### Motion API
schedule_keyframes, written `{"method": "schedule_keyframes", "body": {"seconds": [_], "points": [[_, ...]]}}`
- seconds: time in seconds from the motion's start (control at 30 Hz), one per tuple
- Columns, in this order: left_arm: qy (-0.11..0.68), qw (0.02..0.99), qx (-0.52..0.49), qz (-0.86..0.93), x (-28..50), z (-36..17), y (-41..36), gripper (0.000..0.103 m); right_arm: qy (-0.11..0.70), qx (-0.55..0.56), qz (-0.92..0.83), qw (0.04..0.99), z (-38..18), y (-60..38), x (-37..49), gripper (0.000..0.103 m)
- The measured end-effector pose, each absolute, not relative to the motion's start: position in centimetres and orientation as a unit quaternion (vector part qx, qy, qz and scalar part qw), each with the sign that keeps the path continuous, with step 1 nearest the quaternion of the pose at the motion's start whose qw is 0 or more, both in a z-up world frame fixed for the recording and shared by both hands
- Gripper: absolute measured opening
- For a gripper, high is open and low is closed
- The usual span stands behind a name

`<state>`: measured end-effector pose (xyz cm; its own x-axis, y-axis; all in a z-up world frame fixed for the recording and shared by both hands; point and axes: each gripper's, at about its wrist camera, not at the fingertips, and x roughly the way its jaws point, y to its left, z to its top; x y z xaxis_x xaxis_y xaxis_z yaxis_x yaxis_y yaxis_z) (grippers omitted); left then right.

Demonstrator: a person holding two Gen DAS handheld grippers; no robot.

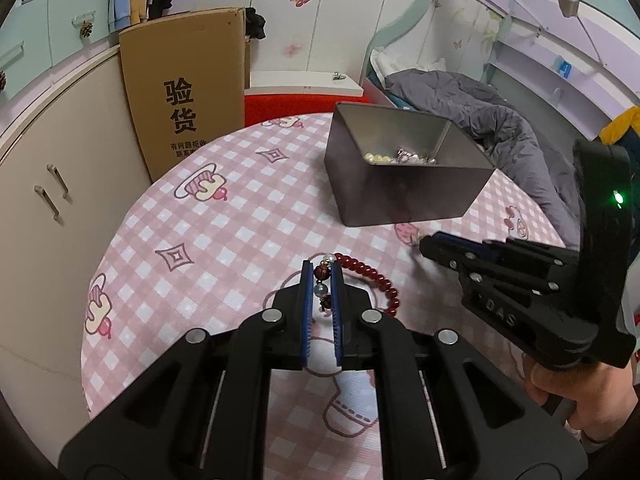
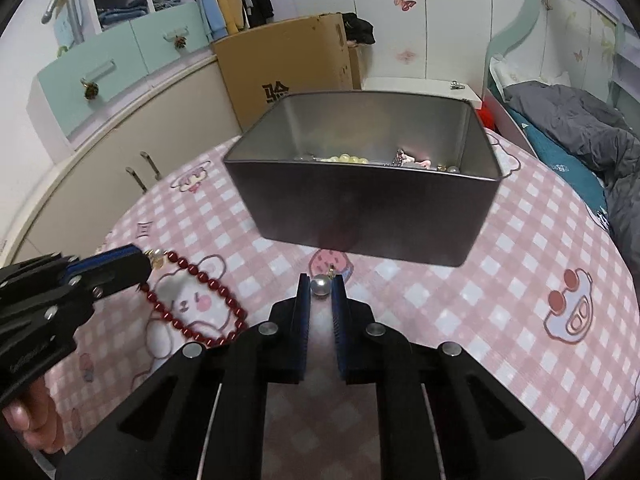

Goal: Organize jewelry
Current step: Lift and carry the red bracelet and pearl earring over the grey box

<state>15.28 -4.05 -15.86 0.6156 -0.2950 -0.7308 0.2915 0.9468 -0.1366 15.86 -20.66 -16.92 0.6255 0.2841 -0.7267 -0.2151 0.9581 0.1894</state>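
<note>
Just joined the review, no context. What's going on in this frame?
A person is sorting jewelry on a pink checked tablecloth with a handheld gripper in each hand. The left gripper is shut on the charm end of a red bead bracelet. The right gripper is shut on a pearl earring in front of the metal tin, which already holds other pieces.

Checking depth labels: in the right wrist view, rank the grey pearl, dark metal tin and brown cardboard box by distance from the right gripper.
1. Grey pearl, between the right gripper tips.
2. Dark metal tin, just beyond on the tablecloth.
3. Brown cardboard box, behind the table by the wall.
</note>
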Motion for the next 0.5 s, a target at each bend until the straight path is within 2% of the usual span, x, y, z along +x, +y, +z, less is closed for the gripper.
{"method": "schedule_keyframes", "body": {"seconds": [0.17, 0.5], "points": [[0.392, 0.903, -0.012, -0.177, 14.8, -14.1, -4.1, 0.008, 0.398, 0.058, 0.153, 0.903, -15.1, -21.2, 14.4, 0.009], [0.342, 0.917, -0.02, -0.203, 14.0, -8.8, -4.1, 0.008, 0.33, 0.083, 0.168, 0.925, -7.6, -23.3, 13.2, 0.009]]}}
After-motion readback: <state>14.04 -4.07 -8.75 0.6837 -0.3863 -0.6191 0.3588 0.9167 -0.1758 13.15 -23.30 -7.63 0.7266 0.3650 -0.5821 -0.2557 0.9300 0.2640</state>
